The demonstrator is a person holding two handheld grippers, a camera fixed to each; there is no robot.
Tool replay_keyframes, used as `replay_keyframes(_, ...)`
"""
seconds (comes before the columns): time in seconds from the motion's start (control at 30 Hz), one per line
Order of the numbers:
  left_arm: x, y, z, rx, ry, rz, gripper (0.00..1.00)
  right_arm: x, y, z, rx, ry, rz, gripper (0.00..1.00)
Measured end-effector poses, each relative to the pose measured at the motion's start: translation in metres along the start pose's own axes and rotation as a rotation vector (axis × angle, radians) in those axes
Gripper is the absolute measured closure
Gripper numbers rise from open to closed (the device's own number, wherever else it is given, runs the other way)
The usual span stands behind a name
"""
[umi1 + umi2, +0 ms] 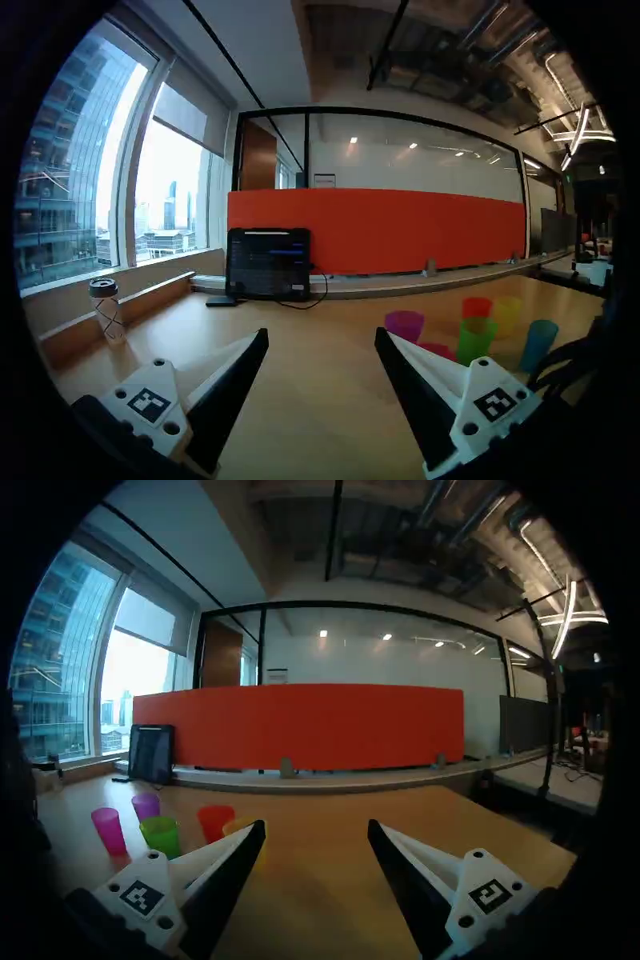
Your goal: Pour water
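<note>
Several translucent plastic cups stand together on the wooden table. In the left gripper view I see a purple cup [405, 324], a red cup [477, 306], a yellow cup [507, 313], a green cup [475, 337], a teal cup [539, 343] and a pink one [437, 350] partly behind my right finger. My left gripper [320, 352] is open above bare tabletop, left of the cups. In the right gripper view a pink cup [109, 830], a purple cup [146, 806], a green cup [161, 834], a red cup [215, 822] and an orange cup [240, 826] stand at lower left. My right gripper [316, 836] is open, holding nothing.
A dark tablet [268, 262] leans at the table's back with a cable [308, 300] beside it, in front of an orange divider [376, 230]. A clear lidded bottle [106, 308] stands on the window ledge at far left. Wood tabletop [336, 856] stretches ahead.
</note>
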State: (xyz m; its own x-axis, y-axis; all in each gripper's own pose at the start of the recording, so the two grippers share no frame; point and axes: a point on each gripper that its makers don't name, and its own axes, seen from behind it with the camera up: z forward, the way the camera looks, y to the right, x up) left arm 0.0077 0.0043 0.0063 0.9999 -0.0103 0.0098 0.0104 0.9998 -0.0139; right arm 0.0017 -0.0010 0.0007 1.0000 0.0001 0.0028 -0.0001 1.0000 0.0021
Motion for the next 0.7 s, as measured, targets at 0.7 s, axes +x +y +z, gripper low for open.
replay_keyframes(0.7, 0.131, 0.022, 0.035, -0.122, -0.004, -0.024, 0.01, 0.098, -0.006, 0.023, 0.067, -0.047, -0.008, 0.00)
